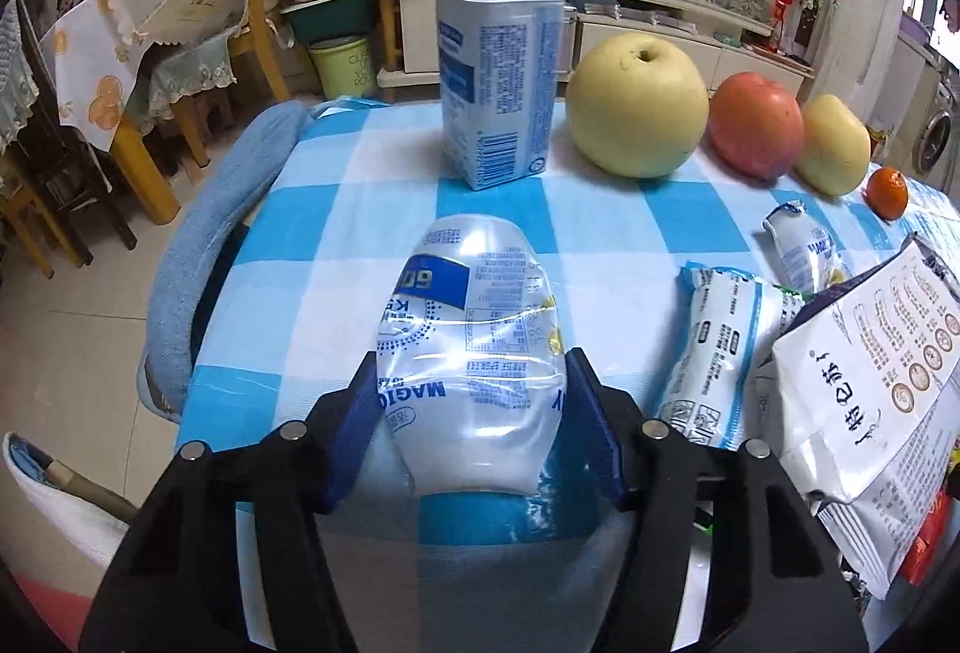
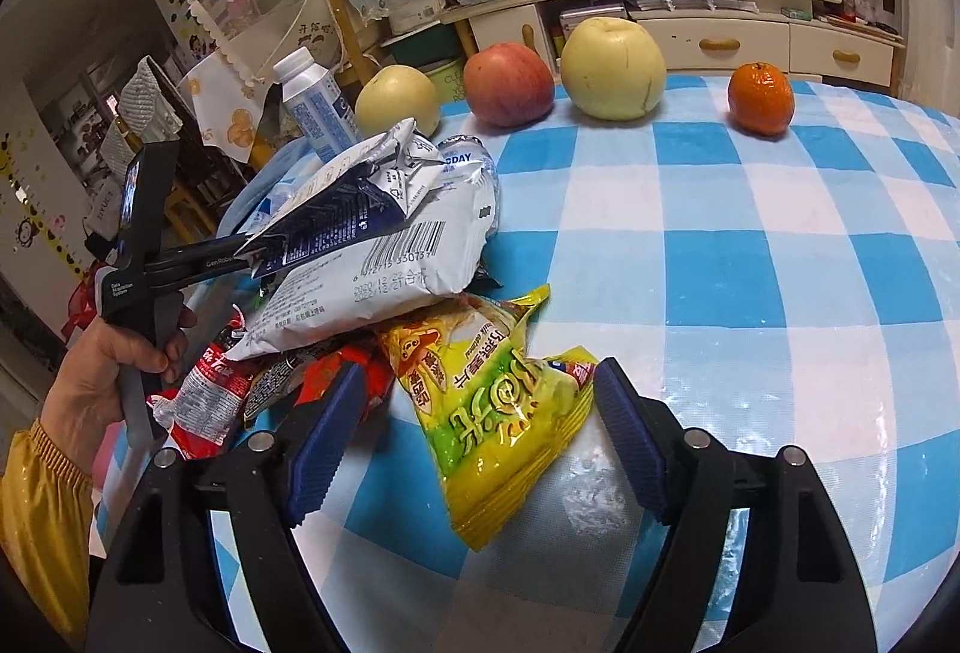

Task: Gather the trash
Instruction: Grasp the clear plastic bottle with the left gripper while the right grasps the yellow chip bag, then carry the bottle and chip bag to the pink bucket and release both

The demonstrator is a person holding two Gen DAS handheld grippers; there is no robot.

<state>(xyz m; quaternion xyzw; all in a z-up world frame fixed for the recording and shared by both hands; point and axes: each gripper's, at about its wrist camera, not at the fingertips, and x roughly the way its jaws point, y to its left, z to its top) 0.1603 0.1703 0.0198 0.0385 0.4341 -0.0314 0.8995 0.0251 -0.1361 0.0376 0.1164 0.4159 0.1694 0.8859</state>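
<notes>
My left gripper (image 1: 471, 383) is shut on a crumpled white-and-blue plastic wrapper (image 1: 471, 329), with a blue pad on each side, above the blue-and-white checked tablecloth (image 1: 600, 233). A white milk carton (image 1: 498, 53) stands upright behind it. More white-blue wrappers (image 1: 714, 353) and a big white bag (image 1: 870, 383) lie to the right. My right gripper (image 2: 474, 401) is open around a yellow-green snack bag (image 2: 498, 413) that lies on the cloth (image 2: 750, 263). In the right wrist view the left gripper's body (image 2: 144, 245) shows behind a pile with a white bag (image 2: 372, 257) and red wrappers (image 2: 204, 395).
Two yellow pears (image 2: 612, 62) (image 2: 399, 104), a red apple (image 2: 509, 84) and a tangerine (image 2: 761, 99) stand along the table's far edge. A blue-cushioned chair (image 1: 198, 257) is at the table's left. A cabinet (image 2: 750, 35) and cluttered shelves lie beyond.
</notes>
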